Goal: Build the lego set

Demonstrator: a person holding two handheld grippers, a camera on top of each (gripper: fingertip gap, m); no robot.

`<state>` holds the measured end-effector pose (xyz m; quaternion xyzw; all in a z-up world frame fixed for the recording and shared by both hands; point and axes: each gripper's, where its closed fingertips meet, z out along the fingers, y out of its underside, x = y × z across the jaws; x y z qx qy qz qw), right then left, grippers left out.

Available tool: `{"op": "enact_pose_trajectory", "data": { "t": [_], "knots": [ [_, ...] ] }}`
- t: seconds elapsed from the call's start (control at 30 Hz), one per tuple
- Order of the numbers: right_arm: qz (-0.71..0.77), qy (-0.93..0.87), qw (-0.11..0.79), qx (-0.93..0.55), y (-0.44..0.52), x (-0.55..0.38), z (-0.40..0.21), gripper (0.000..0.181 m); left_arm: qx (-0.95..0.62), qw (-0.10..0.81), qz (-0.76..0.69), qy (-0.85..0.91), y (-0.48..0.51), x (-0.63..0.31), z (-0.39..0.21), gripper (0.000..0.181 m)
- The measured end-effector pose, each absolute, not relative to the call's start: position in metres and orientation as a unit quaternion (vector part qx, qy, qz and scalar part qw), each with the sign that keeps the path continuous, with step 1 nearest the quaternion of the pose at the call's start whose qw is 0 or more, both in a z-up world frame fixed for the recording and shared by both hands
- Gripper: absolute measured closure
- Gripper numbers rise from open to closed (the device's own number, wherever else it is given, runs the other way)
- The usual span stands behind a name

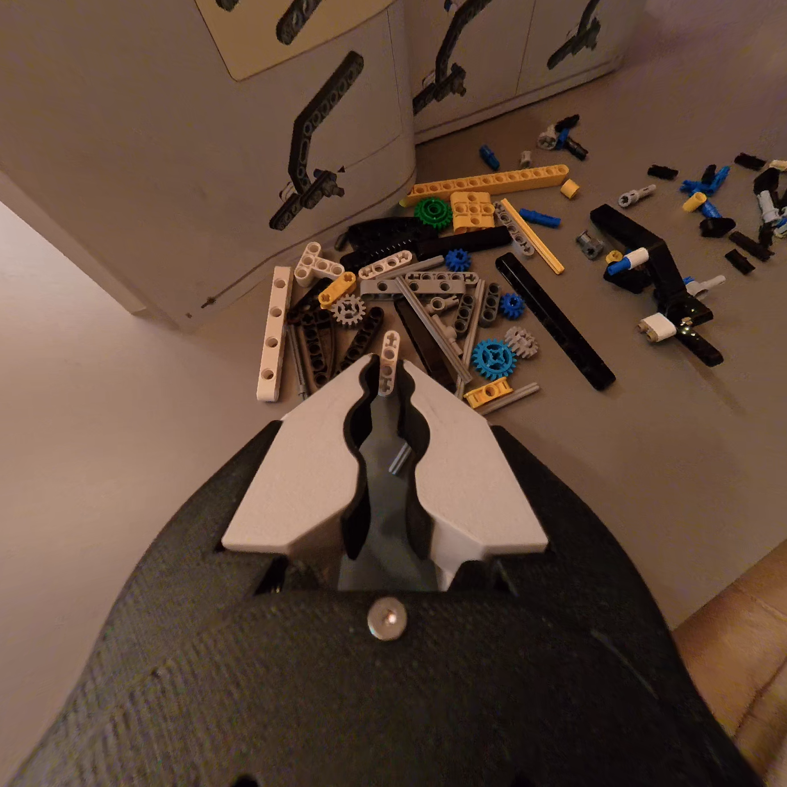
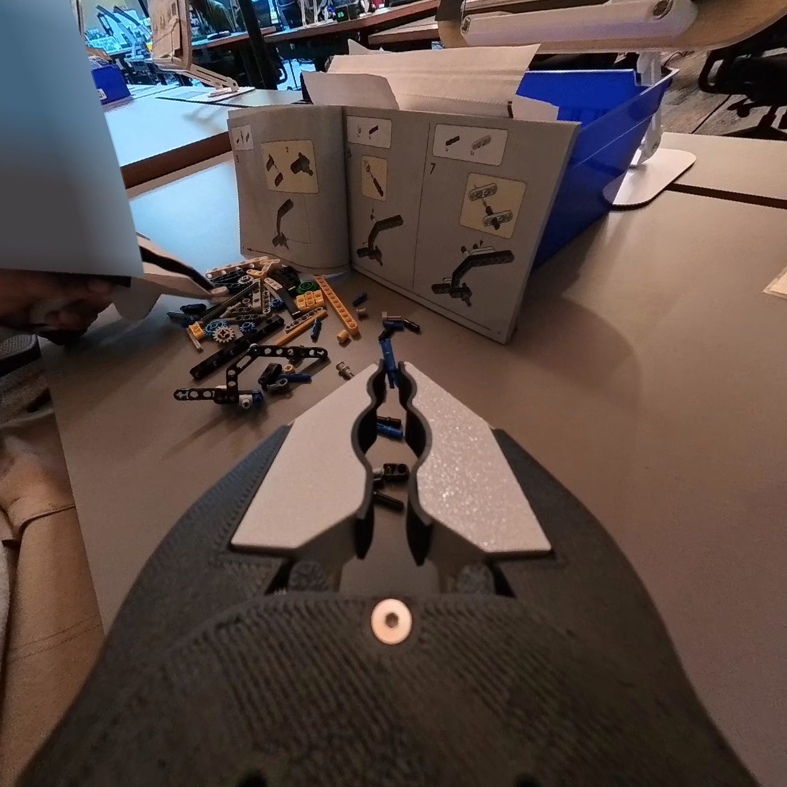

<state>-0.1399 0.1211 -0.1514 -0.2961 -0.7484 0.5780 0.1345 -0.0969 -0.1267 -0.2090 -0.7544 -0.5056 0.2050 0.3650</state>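
Matt, grainy grey plastic fingers (image 2: 460, 464) sit in a coarse, ridged black printed body (image 2: 383, 690). Smooth matt beige tabletop (image 2: 596, 426); glossy black plastic beam (image 1: 553, 323); paper instruction booklet (image 2: 460, 255).

Parts heap (image 2: 259, 315) before propped booklet (image 2: 383, 204)

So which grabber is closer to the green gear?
Left. The left gripper is at the pile holding the green gear; the right gripper is farther off, by the scattered pins.

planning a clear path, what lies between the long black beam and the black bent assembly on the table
In the left wrist view, only bare table lies between the long black beam and the black bent assembly; a small grey connector sits near the upper end.
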Motion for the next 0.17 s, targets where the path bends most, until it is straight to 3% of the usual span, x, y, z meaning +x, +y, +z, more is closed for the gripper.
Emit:
{"op": "enact_pose_trajectory", "data": {
  "t": [0.17],
  "knots": [
    [0.577, -0.749, 0.134, -0.297, 0.121, -0.140, -0.152, 0.178, -0.750, 0.382, 0.209, -0.498, -0.122, -0.096, -0.197, 0.175]
  ]
}}
